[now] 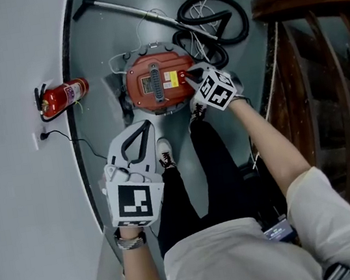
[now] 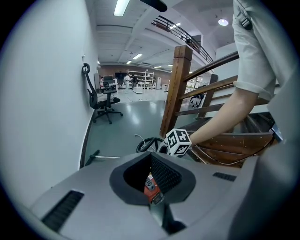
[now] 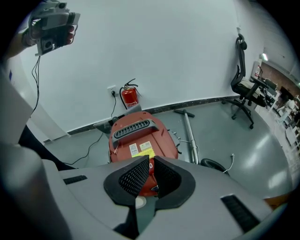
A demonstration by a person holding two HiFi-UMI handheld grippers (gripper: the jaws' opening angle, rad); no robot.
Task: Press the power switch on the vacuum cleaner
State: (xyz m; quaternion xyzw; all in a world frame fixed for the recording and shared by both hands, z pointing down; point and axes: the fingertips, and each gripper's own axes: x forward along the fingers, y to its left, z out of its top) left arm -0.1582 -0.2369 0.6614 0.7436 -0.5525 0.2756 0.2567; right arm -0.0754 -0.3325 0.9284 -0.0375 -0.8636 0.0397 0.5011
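1. The round red canister vacuum cleaner (image 1: 156,83) stands on the grey floor (image 1: 93,57), near its edge along the white wall (image 1: 20,160). Its white and yellow labels are too small to read.
2. The right gripper (image 1: 188,78) has its fingers almost together, holding nothing, with the tips at the vacuum's red top.
3. The left gripper (image 1: 141,125) has its fingers closed and empty, apart from the vacuum.
4. A red fire extinguisher (image 1: 63,96) sits at the wall edge, and a black coiled hose (image 1: 243,19) lies beyond.

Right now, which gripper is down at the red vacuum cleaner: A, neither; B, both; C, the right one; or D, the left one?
C: in the head view the right gripper reaches to the edge of the red vacuum cleaner, while the left gripper is held back above the person's legs, clear of it.
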